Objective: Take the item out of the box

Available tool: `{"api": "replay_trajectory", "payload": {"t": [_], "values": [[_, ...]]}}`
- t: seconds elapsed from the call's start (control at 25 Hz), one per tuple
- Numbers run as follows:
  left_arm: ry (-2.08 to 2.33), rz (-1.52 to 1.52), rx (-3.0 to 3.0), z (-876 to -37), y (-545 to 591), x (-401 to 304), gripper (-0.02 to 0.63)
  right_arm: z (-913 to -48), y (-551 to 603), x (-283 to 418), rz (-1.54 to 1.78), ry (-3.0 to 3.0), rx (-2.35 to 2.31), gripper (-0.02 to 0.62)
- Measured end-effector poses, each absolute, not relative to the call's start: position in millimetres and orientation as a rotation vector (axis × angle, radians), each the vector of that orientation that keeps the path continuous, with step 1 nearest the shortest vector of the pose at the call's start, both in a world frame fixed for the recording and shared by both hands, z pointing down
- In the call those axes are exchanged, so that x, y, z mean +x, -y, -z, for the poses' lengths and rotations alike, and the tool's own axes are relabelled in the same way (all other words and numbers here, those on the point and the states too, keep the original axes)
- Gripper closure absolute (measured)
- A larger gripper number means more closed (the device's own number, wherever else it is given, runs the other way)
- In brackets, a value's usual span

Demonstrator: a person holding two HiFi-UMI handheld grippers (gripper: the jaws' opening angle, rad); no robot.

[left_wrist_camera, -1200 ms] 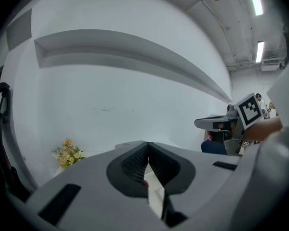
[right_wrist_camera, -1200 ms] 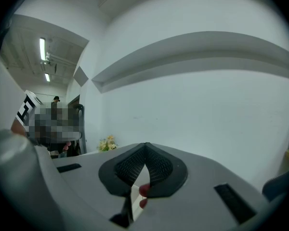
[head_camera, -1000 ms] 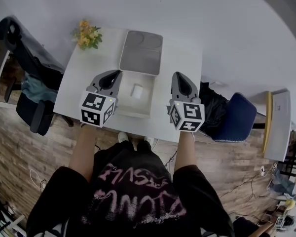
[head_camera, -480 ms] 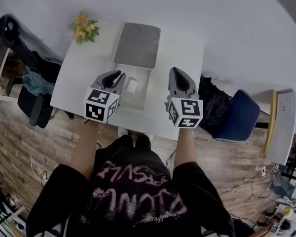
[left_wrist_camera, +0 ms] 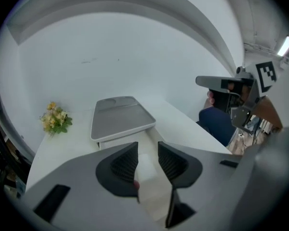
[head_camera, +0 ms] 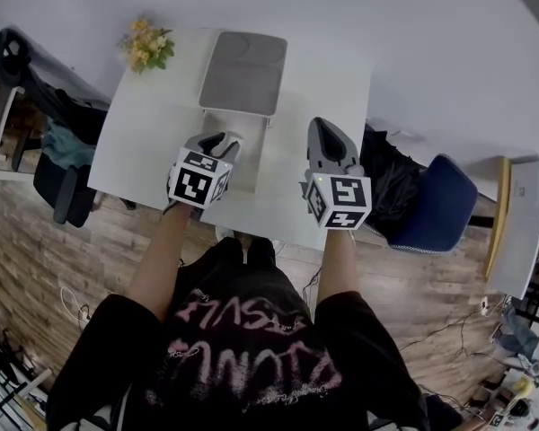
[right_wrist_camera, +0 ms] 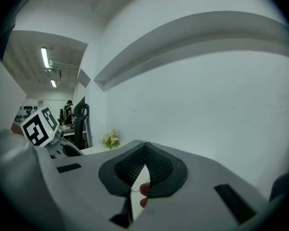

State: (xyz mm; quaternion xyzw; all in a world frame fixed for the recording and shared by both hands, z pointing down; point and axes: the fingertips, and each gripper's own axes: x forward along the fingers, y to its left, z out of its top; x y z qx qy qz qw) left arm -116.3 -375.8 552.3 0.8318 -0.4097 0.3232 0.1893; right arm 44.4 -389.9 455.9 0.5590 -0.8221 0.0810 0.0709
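An open box (head_camera: 255, 155) lies on the white table (head_camera: 153, 133), its grey lid (head_camera: 242, 72) folded back at the far side. My left gripper (head_camera: 223, 139) hangs over the box's left part, and its jaws are opening. In the left gripper view a small white item (left_wrist_camera: 147, 165) lies on the box floor and shows through the gap of the left gripper (left_wrist_camera: 147, 148); the pads do not touch it. My right gripper (head_camera: 328, 136) is shut and empty over the bare table to the right of the box. Its pads meet in the right gripper view (right_wrist_camera: 144, 148).
A bunch of yellow flowers (head_camera: 144, 48) stands at the table's far left corner. A black office chair (head_camera: 31, 83) is left of the table. On its right are a dark bag (head_camera: 386, 182) and a blue chair (head_camera: 436, 209). A white wall rises behind the table.
My left gripper has moved right and forward, from beside the box to over it, and its jaws have parted. It now hides the white item in the head view. The right gripper has barely moved.
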Motion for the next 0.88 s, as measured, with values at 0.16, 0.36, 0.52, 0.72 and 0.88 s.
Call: {"api": "replay_trajectory", "payload": {"t": [0.16, 0.36, 0.52, 0.72, 0.88], "values": [[1.089, -1.033, 2.246, -582, 372, -114, 0.448, -462, 389, 51, -0.261, 2.464, 1.68, 0.586], [1.037, -1.147, 2.134, -611, 367, -114, 0.424, -468, 390, 59, -0.276, 2.452, 1.68, 0.586], [1.034, -1.194, 2.082, -623, 372, -115, 0.408, -474, 391, 63, -0.282, 2.44, 1.668, 0.586], [0.995, -1.232, 1.997, -638, 375, -117, 0.387, -480, 396, 70, -0.299, 2.431, 1.667, 0.586], [0.965, -1.272, 1.958, -650, 375, -117, 0.38, -485, 399, 73, -0.311, 2.418, 1.669, 0.586]]}}
